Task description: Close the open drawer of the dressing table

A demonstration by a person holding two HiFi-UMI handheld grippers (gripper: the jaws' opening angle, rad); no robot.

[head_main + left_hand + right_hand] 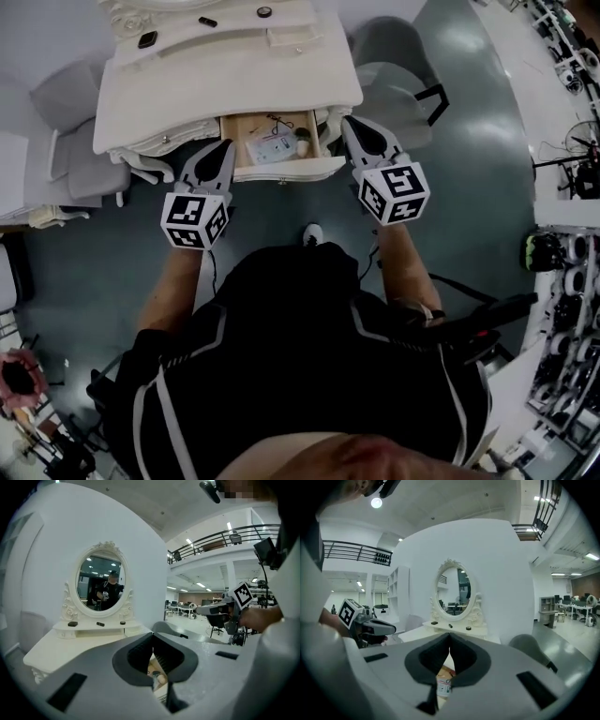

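grey left tool [224, 148], right tool [350, 124] pressed together, held forward flanking open drawer [286, 172].

No legible text anywhere. Left marker cube [195, 221] and right marker cube [395, 193] show only black-and-white square patterns, no letters or digits. White packet [272, 147] in the open drawer [281, 171] has print, too small to read.
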